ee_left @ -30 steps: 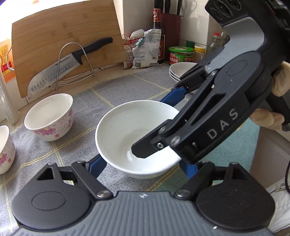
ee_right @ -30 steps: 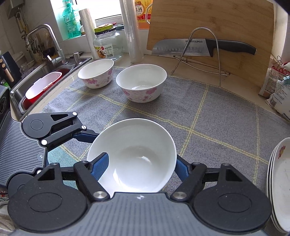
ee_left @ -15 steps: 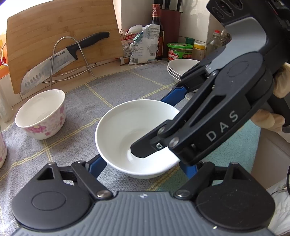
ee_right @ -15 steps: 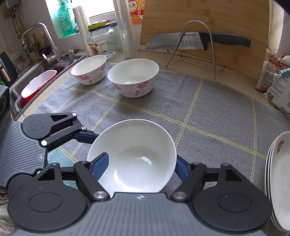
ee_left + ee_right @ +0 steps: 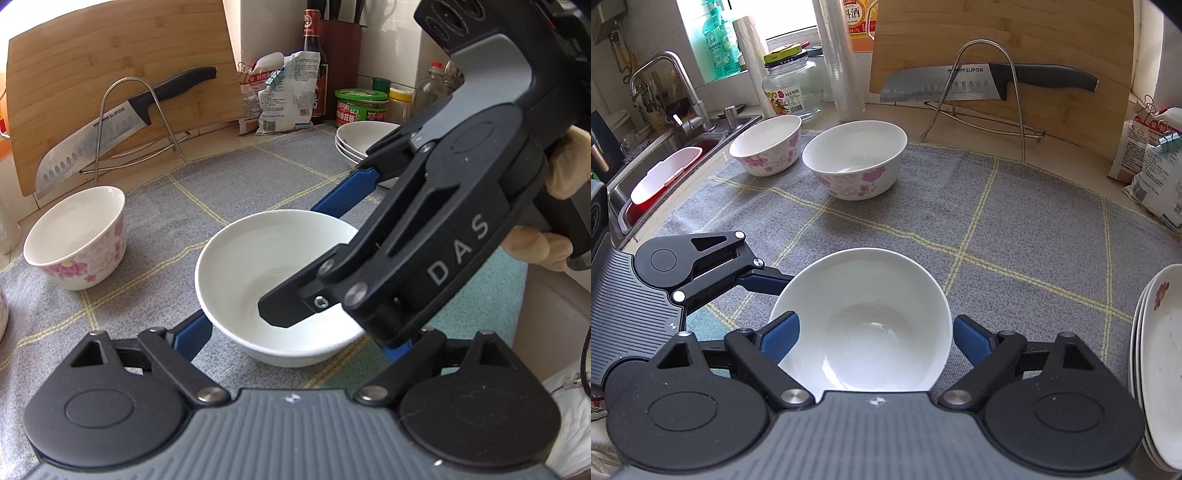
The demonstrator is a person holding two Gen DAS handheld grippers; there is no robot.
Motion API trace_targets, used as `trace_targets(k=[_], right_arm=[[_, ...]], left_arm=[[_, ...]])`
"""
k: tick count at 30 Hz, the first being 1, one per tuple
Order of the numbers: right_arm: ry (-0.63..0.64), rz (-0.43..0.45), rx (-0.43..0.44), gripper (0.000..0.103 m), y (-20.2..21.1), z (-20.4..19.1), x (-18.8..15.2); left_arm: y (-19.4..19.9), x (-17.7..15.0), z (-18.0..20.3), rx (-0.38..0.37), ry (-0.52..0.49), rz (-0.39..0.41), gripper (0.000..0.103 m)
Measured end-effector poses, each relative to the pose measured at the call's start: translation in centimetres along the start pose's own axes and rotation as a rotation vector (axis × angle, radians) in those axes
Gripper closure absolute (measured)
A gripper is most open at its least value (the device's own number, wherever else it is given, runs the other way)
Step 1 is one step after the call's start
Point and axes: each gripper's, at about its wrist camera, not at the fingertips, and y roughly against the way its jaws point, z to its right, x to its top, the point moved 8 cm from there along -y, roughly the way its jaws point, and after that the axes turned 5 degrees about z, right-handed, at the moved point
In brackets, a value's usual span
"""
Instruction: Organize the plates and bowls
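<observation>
now: both hand-held grippers loose around the white bowl

now the plain white bowl (image 5: 860,325) sits upright on the grey checked cloth (image 5: 1015,221) that covers the surface, near its front edge. the right hand-held gripper (image 5: 875,334) straddles it; its jaws have just been opening, and the blue pads (image 5: 971,338) stand on either side of the bowl, the right one clear of the rim, the left one (image 5: 781,334) just beside the wall, contact not clear. so it is open, with the bowl between the fingers.

the left hand-held gripper (image 5: 295,343) comes at the same bowl (image 5: 258,266) from the other side. its jaws have also just been opening. 1 blue finger (image 5: 192,336) lies by the bowl's base; the other is mostly hidden behind the right hand-held gripper's black body, so whether it touches the bowl i cannot tell. a gloved hand (image 5: 554,206) holds the right tool.

2 flowered bowls (image 5: 855,158) (image 5: 766,144) stand upright side by side at the far left of the cloth, well apart from the white one. a stack of plates (image 5: 1160,350) rests at the right edge. behind, a knife (image 5: 979,81) lies across a wire rack (image 5: 982,92) against a cutting board (image 5: 1015,33).
</observation>
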Motion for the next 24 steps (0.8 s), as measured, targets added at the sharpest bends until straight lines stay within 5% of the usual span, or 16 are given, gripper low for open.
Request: trace_targets(k=[12,24], right_arm=[[0.010,0.053,-0.041,0.000,1.0,0.4,1.0],[0.063,0.090,-0.072,0.000,0.6,-1.3,3.0]], left_arm=[[1.6,-0.8,-0.8,0.035,0.032,0.009,0.005],[6.5,-1.7,-3.7,0.155,0.110,0.058,0.005]])
